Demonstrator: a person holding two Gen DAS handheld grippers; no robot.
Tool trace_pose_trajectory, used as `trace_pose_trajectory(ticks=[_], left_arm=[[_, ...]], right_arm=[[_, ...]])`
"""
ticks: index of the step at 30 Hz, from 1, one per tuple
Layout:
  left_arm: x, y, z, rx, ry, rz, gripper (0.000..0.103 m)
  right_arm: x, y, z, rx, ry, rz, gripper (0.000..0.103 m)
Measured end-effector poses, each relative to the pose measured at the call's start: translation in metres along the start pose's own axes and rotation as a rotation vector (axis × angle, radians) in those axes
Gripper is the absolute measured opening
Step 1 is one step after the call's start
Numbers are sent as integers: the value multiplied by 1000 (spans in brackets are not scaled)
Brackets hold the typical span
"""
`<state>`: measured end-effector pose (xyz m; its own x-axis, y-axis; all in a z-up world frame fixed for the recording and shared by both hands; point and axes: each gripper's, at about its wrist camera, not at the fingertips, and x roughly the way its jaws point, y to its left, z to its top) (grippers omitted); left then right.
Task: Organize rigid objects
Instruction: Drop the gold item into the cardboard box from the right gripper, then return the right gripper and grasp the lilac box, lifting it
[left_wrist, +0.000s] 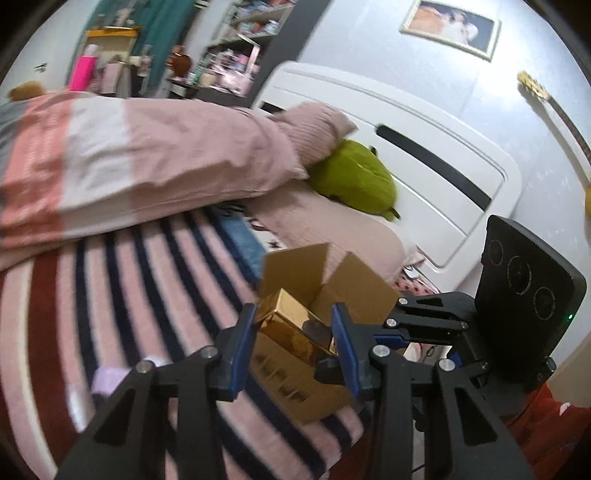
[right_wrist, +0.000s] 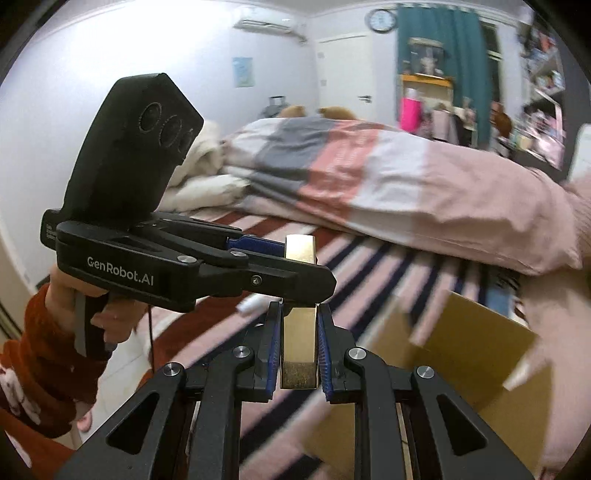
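1. Both grippers clamp one gold bar (right_wrist: 298, 332): right gripper (right_wrist: 297, 334) at its near end, left gripper (left_wrist: 293, 332) across its far end.
2. Cardboard box (right_wrist: 476, 354) waits at four o'clock; pulling apart could twist it loose.

Striped bed cover (left_wrist: 122, 295) under a folded pink-and-white duvet (left_wrist: 122, 162). Green plush toy (left_wrist: 352, 179) tucked against a pink pillow (left_wrist: 317, 125), beside the white headboard (left_wrist: 436, 155). Framed picture (left_wrist: 452, 27) above. Wall clock (right_wrist: 381, 20) beside teal curtain (right_wrist: 439, 40).
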<state>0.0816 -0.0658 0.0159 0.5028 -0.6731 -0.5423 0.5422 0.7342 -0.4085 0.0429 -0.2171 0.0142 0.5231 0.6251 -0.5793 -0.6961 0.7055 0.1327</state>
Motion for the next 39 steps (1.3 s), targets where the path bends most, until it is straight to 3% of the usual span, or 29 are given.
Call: trace_pose_trajectory(ticks=[5, 11, 12, 14, 15, 16, 19, 22, 27, 32, 33, 39], left_arm=[[67, -28, 20, 35, 114, -60, 38], [131, -47, 23, 79, 258, -28, 39], [136, -50, 23, 95, 272, -9, 41], [135, -53, 23, 110, 260, 26, 68], [129, -53, 23, 116, 241, 39, 74], [122, -53, 25, 119, 215, 47, 81], [90, -46, 27, 115, 151, 82, 83], [45, -32, 22, 104, 81, 170, 84], [-29, 9, 5, 50, -18, 302, 88], [-77, 59, -33, -13, -47, 420, 90], [-80, 65, -40, -23, -46, 426, 90], [-100, 113, -90, -124, -45, 436, 90]], right_arm=[[-19, -53, -20, 105, 69, -83, 13], [-11, -87, -43, 172, 165, -155, 13], [-10, -87, -45, 172, 173, -170, 14], [-11, -87, -46, 166, 186, -231, 21], [-13, -87, -47, 163, 182, -236, 31], [-14, -85, -46, 159, 176, -233, 35], [-17, -74, -38, 150, 157, -211, 35], [-14, -48, -25, 108, 112, -168, 35], [14, 8, 2, 24, 91, -20, 37], [68, 61, 9, -24, 141, 103, 62], [78, 67, 5, -25, 152, 107, 68], [172, 70, -17, -95, 242, -48, 68]])
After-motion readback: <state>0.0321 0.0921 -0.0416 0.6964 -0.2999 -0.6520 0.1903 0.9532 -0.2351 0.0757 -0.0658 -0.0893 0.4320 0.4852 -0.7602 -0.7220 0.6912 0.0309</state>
